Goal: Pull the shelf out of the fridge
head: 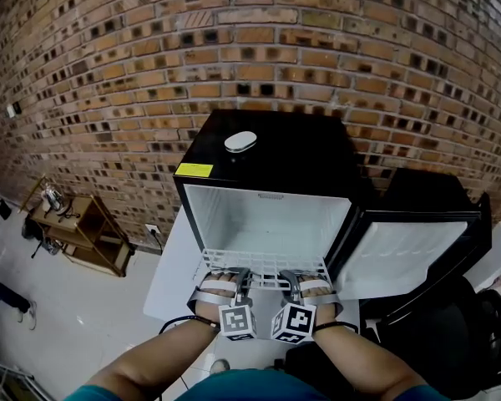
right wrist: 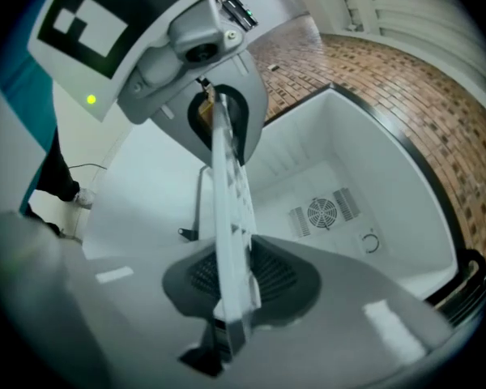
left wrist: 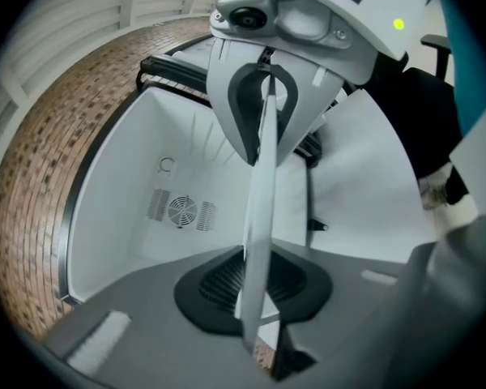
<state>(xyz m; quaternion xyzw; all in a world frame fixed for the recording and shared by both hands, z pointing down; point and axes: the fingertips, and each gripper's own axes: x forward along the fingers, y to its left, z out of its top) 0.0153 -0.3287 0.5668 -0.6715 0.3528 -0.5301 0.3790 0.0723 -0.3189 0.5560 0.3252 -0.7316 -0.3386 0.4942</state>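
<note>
A black mini fridge (head: 275, 153) stands open with a white inside. Its white wire shelf (head: 263, 266) sticks out of the front opening. My left gripper (head: 243, 277) is shut on the left part of the shelf's front edge, and my right gripper (head: 291, 279) is shut on the right part. In the left gripper view the shelf (left wrist: 259, 201) runs edge-on between the pads of the left gripper (left wrist: 255, 302), with the right gripper (left wrist: 263, 108) clamped further along. The right gripper view mirrors this: the shelf (right wrist: 229, 209) in the right gripper (right wrist: 229, 302), and the left gripper (right wrist: 220, 124) beyond.
The fridge door (head: 409, 257) hangs open to the right. A white oval object (head: 240, 141) lies on the fridge top. A brick wall (head: 334, 48) stands behind. A wooden rack (head: 79, 228) is at the left and a black chair (head: 476, 328) at the right.
</note>
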